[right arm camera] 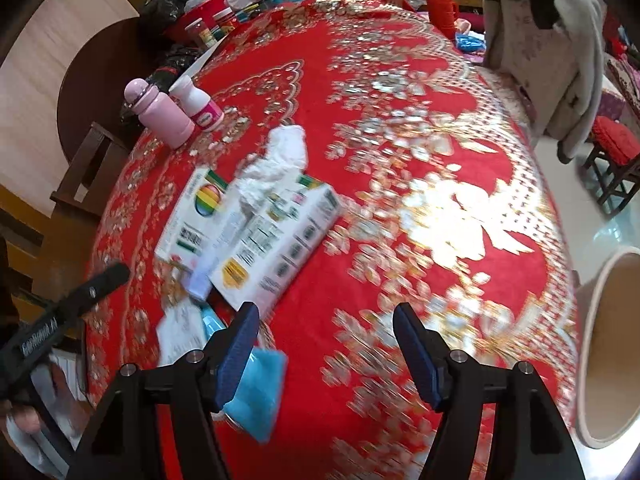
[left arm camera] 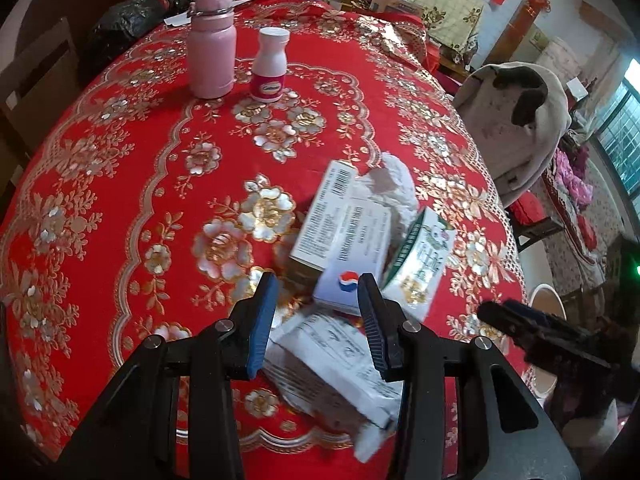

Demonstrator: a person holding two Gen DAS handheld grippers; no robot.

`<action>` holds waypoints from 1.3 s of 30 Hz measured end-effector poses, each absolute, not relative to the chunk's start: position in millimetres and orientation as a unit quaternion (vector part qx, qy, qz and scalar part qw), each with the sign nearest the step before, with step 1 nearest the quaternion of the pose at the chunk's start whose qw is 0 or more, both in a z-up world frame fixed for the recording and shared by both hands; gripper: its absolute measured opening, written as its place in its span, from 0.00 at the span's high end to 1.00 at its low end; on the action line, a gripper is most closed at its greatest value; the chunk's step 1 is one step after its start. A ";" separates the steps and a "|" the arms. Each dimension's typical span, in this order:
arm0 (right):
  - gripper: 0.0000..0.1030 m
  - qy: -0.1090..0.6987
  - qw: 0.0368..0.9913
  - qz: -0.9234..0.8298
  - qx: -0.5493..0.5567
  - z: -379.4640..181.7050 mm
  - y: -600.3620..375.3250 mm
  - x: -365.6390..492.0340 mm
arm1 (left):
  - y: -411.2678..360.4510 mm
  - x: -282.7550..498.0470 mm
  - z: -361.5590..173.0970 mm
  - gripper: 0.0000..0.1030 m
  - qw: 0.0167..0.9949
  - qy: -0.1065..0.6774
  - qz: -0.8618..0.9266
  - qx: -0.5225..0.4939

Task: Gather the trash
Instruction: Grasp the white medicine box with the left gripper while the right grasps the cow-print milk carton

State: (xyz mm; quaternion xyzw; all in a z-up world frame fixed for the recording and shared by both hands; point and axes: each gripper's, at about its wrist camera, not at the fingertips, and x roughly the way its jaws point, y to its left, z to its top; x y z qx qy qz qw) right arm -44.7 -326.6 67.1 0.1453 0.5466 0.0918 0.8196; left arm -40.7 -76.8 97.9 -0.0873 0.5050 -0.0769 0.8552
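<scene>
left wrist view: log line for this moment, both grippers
left gripper: white packet in jaws, grip unclear | right gripper: open, empty | bin: beside table

Far left on the table: one pink flask (left arm camera: 212,46), one white bottle (left arm camera: 270,65); nearer, three cartons (right arm camera: 276,236), one crumpled tissue (right arm camera: 280,160)

the left gripper (left arm camera: 318,294) points steeply downward, its blue-padded fingers (left arm camera: 262,322) partly apart and closed on a white packet (left arm camera: 340,368) that sits between them. the right gripper (right arm camera: 326,328) tilts down at a similar slant, its fingers (right arm camera: 416,356) spread wide with nothing between them. in the right wrist view the left gripper's black body shows at the lower left edge, with part of a hand (right arm camera: 22,420) under it.
</scene>
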 end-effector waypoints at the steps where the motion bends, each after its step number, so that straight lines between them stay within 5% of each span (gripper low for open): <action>1: 0.34 0.547 0.819 0.091 0.149 65.1 -322.0 -39.6 | -74.3 -39.1 97.2 0.62 0.854 0.506 -0.077 -0.087; 29: 0.34 0.584 0.798 0.021 0.144 36.4 -338.2 0.8 | -99.2 47.2 49.9 0.61 0.820 0.553 -0.142 -0.024; 35: 0.34 0.580 0.804 0.030 0.129 30.1 -326.9 17.5 | -88.4 56.8 44.3 0.74 0.816 0.557 -0.147 -0.041; 39: 0.47 0.577 0.805 0.031 0.135 28.4 -330.1 18.7 | -78.3 55.7 54.9 0.74 0.823 0.546 -0.145 -0.056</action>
